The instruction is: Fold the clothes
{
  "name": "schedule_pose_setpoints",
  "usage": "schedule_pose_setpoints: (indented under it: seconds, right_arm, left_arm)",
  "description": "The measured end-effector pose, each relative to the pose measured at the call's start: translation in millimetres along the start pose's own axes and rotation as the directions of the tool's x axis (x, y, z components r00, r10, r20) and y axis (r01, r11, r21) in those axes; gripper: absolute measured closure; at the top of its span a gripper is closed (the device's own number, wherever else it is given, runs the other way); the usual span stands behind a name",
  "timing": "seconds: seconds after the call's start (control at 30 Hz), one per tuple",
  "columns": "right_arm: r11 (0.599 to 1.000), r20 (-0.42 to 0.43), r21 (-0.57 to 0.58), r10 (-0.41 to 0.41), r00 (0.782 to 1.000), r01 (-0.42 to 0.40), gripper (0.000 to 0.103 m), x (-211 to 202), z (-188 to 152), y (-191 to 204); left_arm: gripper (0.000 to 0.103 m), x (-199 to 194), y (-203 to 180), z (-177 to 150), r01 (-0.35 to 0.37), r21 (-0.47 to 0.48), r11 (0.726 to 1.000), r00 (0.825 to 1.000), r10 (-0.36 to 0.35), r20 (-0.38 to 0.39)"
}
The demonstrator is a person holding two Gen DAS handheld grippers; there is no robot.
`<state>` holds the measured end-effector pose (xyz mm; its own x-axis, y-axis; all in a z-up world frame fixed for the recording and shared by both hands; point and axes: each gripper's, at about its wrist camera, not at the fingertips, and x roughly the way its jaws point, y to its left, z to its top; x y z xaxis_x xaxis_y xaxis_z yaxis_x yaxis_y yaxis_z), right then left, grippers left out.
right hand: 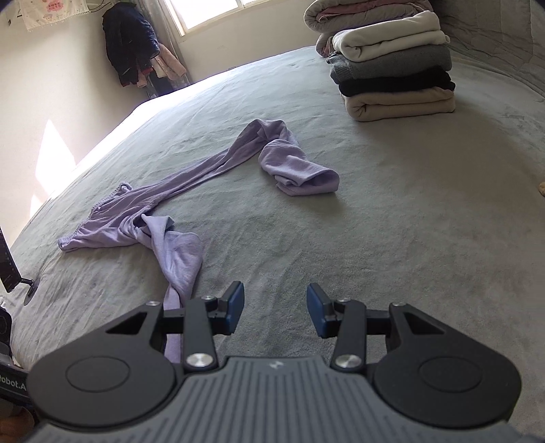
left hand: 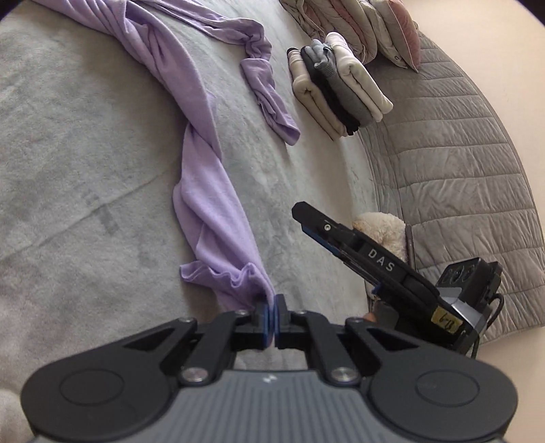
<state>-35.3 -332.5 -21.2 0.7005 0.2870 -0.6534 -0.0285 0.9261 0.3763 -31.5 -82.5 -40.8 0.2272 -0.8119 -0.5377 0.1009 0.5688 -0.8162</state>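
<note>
A lilac pair of leggings (left hand: 204, 191) lies twisted and stretched across the grey bed cover (left hand: 85, 153). My left gripper (left hand: 272, 311) is shut on the hem of one leg, which runs taut away from the pads. The other leg (left hand: 269, 98) lies crumpled near the folded stack. In the right wrist view the leggings (right hand: 170, 218) trail from the waistband at left to a curled leg end (right hand: 299, 170). My right gripper (right hand: 275, 308) hovers open above the bed cover (right hand: 408, 238) with nothing between its fingers, and appears in the left wrist view as right gripper (left hand: 306, 218).
A stack of folded clothes (right hand: 395, 68), white, grey, black and beige, stands at the far right of the bed; same stack (left hand: 337, 88). Folded quilts and pillows (left hand: 357, 24) lie behind it. A quilted headboard (left hand: 460, 153) and a plush toy (left hand: 381, 228) are at right. Coats (right hand: 133, 44) hang by the window.
</note>
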Motion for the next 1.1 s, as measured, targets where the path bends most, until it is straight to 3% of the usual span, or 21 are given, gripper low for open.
schedule_pose_setpoints:
  seconds: [0.13,0.37,0.57,0.83,1.1]
  right_arm:
    - [0.997,-0.002,0.049,0.061,0.998,-0.06,0.058,-1.8,0.2,-5.8]
    - [0.991,0.083,0.127,-0.043,0.996,0.032,0.058,-10.1,6.7,-35.9]
    - [0.978,0.171,0.089,-0.199,0.965,0.186,0.058,-19.4,8.9,-50.1]
    - [0.964,0.181,0.187,-0.222,0.958,0.188,0.058,-21.1,14.7,-80.7]
    - [0.934,0.187,0.28,-0.278,0.942,0.22,0.058,-20.6,22.0,-102.4]
  left_arm:
    - [0.1,-6.0,-23.5,10.1,0.073,0.028,0.997,0.997,-0.074,0.034]
    - [0.1,-11.5,-90.7,55.1,0.085,0.181,0.98,0.99,-0.104,0.096]
    - [0.1,22.8,-128.1,83.4,0.038,0.278,0.96,0.991,-0.071,0.109]
    - [0.1,102.4,-142.5,105.7,-0.052,0.332,0.942,0.997,0.03,0.073]
    - [0.1,164.6,-145.4,120.8,-0.144,0.39,0.91,0.99,0.128,0.067]
